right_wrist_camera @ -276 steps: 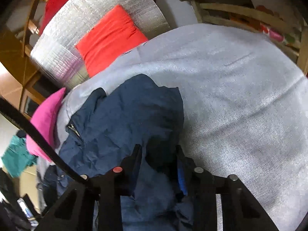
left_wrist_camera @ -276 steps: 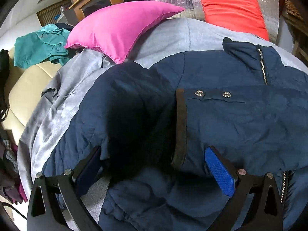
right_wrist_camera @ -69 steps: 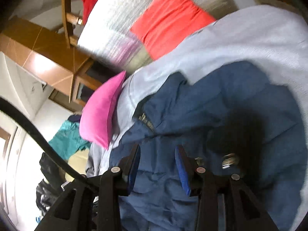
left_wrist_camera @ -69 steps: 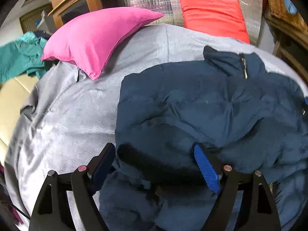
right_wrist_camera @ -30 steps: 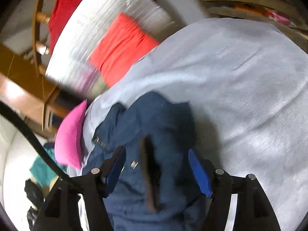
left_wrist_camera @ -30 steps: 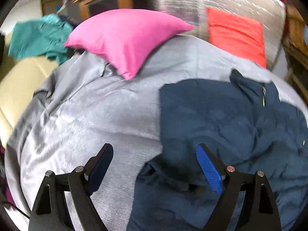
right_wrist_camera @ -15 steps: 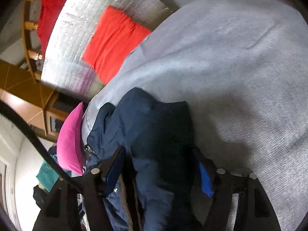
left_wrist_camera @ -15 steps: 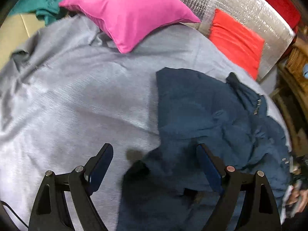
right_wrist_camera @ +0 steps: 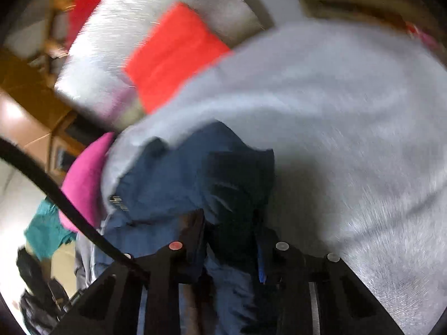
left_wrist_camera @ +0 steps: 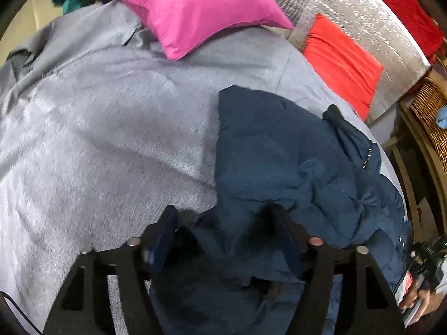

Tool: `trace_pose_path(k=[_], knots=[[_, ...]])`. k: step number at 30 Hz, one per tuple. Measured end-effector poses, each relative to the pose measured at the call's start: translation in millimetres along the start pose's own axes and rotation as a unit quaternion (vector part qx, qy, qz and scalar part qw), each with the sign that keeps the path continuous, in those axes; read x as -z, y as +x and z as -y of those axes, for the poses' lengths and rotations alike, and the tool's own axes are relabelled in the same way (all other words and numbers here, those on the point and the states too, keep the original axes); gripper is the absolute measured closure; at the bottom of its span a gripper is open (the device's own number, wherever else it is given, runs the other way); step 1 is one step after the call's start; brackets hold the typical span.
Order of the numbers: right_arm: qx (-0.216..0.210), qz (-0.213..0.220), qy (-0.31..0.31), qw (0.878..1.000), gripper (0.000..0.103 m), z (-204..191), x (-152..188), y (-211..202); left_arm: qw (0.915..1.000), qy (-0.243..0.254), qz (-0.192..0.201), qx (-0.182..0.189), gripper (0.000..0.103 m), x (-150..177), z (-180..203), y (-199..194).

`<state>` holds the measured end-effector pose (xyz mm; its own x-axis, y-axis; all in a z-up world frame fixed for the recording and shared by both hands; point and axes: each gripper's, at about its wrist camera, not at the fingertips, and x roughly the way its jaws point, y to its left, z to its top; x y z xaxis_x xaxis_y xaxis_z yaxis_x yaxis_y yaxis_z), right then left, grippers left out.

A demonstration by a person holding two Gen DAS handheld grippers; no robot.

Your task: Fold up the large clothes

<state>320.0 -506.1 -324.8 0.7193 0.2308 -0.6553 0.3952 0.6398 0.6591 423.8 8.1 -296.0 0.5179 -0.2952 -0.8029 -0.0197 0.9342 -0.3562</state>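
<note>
Jaws on both sides just closed in: your right gripper [right_wrist_camera: 232,234] pinches the navy jacket [left_wrist_camera: 279,145]; left gripper [left_wrist_camera: 223,231] straddles its hem, grip unclear — lift & fold next.

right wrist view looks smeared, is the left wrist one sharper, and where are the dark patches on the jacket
Right wrist view: motion blur streaks the red cushion and grey cover; the navy jacket goes near black in shadow between the fingers. Left wrist view: sharper, with mild smear on the cover; a dark patch sits on the jacket by the right-hand finger; fisheye bends the edges.
</note>
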Motion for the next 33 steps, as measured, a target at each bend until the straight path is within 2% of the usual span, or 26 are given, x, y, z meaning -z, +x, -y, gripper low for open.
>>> trace_pose_path(k=[1, 3, 5, 6, 8, 13, 16, 18, 20, 23, 26, 28, 29, 31, 32, 33], knots=[[-0.017, -0.007, 0.022, 1.000, 0.067, 6.1, -1.3, -1.2, 1.0000, -0.003, -0.001, 0.004, 0.031, 0.1, -1.3, 0.2], [-0.030, -0.017, 0.042, 0.999, 0.053, 11.1, -4.9, -9.3, 0.9999, -0.006, 0.002, 0.012, 0.031, -0.5, -2.4, -3.8], [-0.043, -0.008, 0.037, 0.998, 0.029, 11.1, -6.7, -20.9, 0.9996, -0.012, 0.011, 0.023, 0.032, -0.4, -3.7, -10.5], [-0.041, -0.007, 0.032, 0.999, 0.025, 10.8, -6.0, -22.4, 0.9993, -0.013, 0.015, 0.032, 0.032, -1.0, -3.3, -13.9], [-0.041, -0.025, 0.031, 0.998, 0.024, 17.1, -3.8, -21.1, 0.9991, -0.015, 0.016, 0.035, 0.031, -1.5, -3.1, -16.4], [-0.100, -0.108, 0.044, 0.988, 0.024, 30.0, 12.4, 3.8, 0.9986, -0.023, -0.016, 0.046, 0.027, -0.3, -6.6, -1.7], [-0.119, -0.107, 0.006, 0.987, 0.024, 15.6, 21.6, 5.6, 0.9987, -0.015, -0.015, 0.046, 0.027, 0.1, -2.1, 3.1], [-0.128, -0.099, -0.005, 0.987, 0.030, 7.7, 26.9, 5.8, 0.9986, -0.015, -0.013, 0.048, 0.031, 1.1, -0.3, 0.9], [-0.109, -0.094, -0.025, 0.989, 0.054, -2.3, 30.0, 6.0, 0.9992, -0.012, -0.005, 0.038, 0.051, 0.9, 1.2, -1.7], [-0.087, -0.063, -0.045, 0.993, 0.072, -18.7, 28.0, -6.1, 0.9991, -0.013, 0.011, 0.039, 0.071, -2.0, 0.5, -9.3], [-0.090, -0.003, -0.074, 0.993, 0.077, -32.0, 26.0, -35.6, 0.9983, -0.002, 0.035, 0.047, 0.079, -5.6, 6.0, -22.2], [-0.075, 0.018, -0.086, 0.993, 0.078, -34.7, 27.7, -41.3, 0.9987, 0.018, 0.040, 0.027, 0.079, -4.4, 12.5, -23.0], [-0.066, 0.012, -0.084, 0.994, 0.078, -33.4, 27.6, -36.2, 0.9990, 0.025, 0.035, 0.011, 0.079, -3.4, 14.4, -19.4], [-0.018, -0.008, -0.073, 0.997, 0.078, -21.9, 29.6, -19.6, 0.9988, 0.038, 0.015, -0.025, 0.078, 0.0, 14.7, -9.2], [0.008, -0.028, -0.066, 0.997, 0.078, -13.4, 30.2, -7.8, 0.9987, 0.039, 0.009, -0.033, 0.075, 1.3, 14.4, -6.1], [0.017, -0.039, -0.058, 0.997, 0.077, -11.1, 29.9, -3.2, 0.9986, 0.037, 0.010, -0.036, 0.074, 1.0, 14.5, -7.1]])
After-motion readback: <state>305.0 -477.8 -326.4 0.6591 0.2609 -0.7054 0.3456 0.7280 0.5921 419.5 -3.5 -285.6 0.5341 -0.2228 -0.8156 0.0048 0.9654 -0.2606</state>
